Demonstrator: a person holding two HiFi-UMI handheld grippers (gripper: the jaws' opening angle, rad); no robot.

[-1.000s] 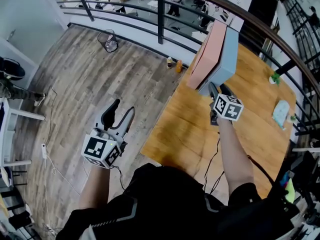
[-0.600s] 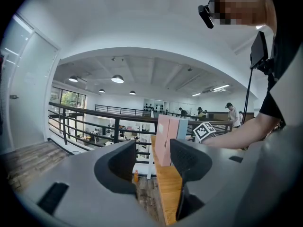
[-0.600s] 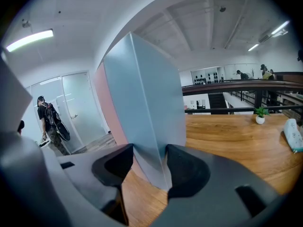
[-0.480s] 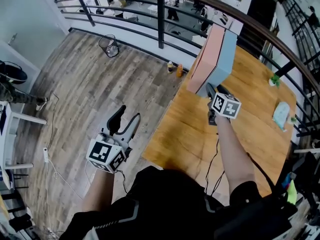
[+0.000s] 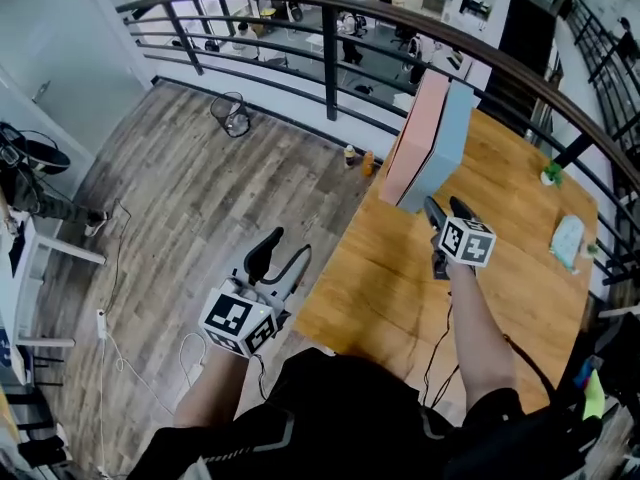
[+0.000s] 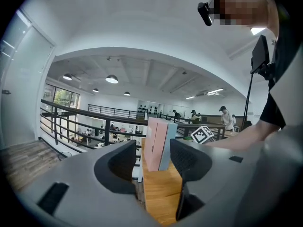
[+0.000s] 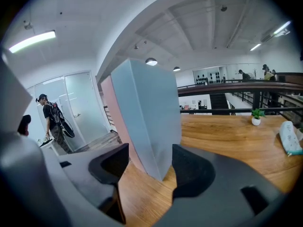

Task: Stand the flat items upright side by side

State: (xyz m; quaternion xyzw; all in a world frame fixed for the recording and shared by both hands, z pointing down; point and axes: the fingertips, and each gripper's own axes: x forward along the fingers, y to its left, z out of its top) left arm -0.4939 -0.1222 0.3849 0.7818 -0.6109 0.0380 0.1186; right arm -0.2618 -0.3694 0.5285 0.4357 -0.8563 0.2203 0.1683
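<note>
Two flat boxes stand upright side by side at the far end of the wooden table [image 5: 520, 278]: a pink box [image 5: 410, 138] on the left and a light blue box [image 5: 452, 133] touching its right face. My right gripper [image 5: 443, 206] sits just short of the blue box's near edge. Its jaws are opening, and the blue box [image 7: 147, 112] stands ahead of the pads, not pressed. My left gripper [image 5: 283, 258] hangs open and empty over the floor, left of the table. Both the pink box [image 6: 152, 143] and the blue box [image 6: 168, 145] show beyond it.
A dark metal railing [image 5: 330, 38] curves behind the table. A small potted plant [image 5: 551, 175] and a pale blue object [image 5: 566, 240] lie on the table's right side. Two small bottles [image 5: 358, 158] and a wire basket [image 5: 235, 116] stand on the wood floor.
The right gripper has drawn back a little from the blue box and its jaws have widened. The left gripper has drifted right, toward the table edge.
</note>
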